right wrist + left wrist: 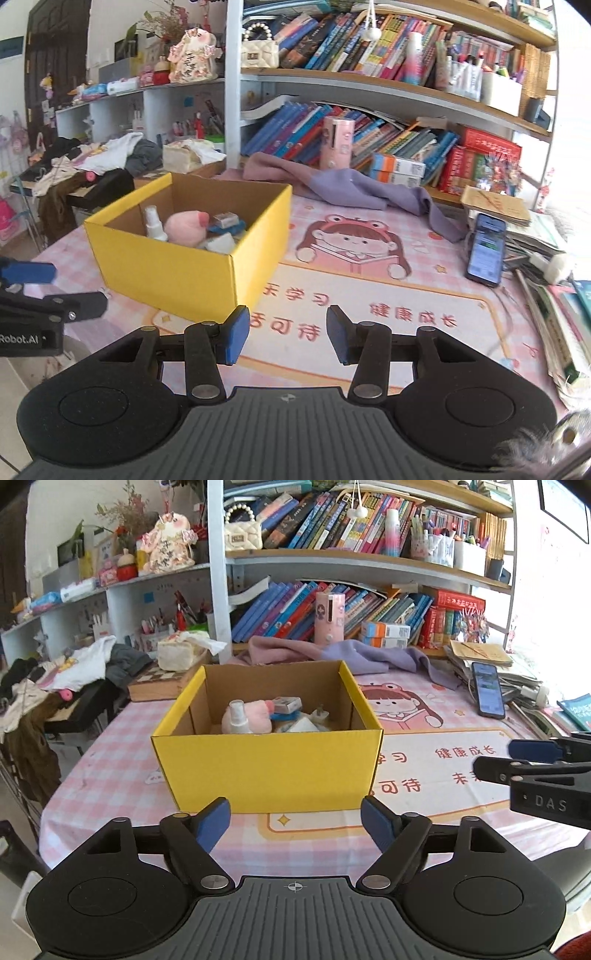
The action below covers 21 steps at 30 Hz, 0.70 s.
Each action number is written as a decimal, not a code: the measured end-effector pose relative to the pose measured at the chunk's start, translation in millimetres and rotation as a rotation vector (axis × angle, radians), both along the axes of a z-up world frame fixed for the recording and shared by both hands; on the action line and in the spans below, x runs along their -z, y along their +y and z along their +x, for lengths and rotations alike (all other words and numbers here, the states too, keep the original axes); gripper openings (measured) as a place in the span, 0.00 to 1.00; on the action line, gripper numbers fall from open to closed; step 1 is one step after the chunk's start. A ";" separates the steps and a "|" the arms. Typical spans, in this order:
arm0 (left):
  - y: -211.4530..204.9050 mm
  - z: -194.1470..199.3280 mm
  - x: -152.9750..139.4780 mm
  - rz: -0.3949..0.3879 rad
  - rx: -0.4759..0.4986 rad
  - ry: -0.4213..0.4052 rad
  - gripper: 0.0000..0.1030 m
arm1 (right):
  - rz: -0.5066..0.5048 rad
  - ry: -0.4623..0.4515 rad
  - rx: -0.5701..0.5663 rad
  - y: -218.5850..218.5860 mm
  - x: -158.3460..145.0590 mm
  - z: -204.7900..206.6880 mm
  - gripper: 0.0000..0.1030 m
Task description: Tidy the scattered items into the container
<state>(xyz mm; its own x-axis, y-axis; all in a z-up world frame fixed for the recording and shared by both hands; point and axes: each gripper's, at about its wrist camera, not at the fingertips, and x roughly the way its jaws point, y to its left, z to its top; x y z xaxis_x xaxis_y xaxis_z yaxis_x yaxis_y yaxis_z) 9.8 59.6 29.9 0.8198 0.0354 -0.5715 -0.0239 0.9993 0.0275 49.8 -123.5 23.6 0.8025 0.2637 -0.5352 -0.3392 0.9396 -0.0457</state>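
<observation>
Hovering wide and empty, left gripper [295, 821] faces yellow box [266, 764] straight ahead; right gripper [288, 334], also spread, sits right of it

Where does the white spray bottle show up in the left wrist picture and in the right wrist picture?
Left wrist: the white spray bottle stands inside the yellow box, centre of the picture, left of the pink plush.
Right wrist: the bottle is upper left of centre, at the box's left inner side.
Shared landmark: the smartphone propped at the right.
</observation>
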 end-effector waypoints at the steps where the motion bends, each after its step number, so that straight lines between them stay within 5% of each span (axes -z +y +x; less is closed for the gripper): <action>1: -1.3 -1.2 0.5 0.006 -0.003 -0.004 0.79 | -0.007 -0.004 0.007 -1.0 1.3 -3.3 0.44; 13: -13.7 -15.2 13.2 0.015 -0.023 0.030 0.90 | -0.059 0.004 0.027 -9.5 14.6 -24.2 0.55; 21: -17.3 -17.9 10.6 0.018 -0.028 0.021 0.97 | -0.060 0.007 0.024 -12.0 15.7 -26.4 0.81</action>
<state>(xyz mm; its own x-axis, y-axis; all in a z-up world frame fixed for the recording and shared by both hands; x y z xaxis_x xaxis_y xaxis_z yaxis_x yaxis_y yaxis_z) -8.2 42.2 19.2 0.8060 0.0682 -0.5880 -0.0507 0.9976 0.0463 23.4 -135.5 7.9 0.8044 0.2114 -0.5552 -0.3171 0.9431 -0.1003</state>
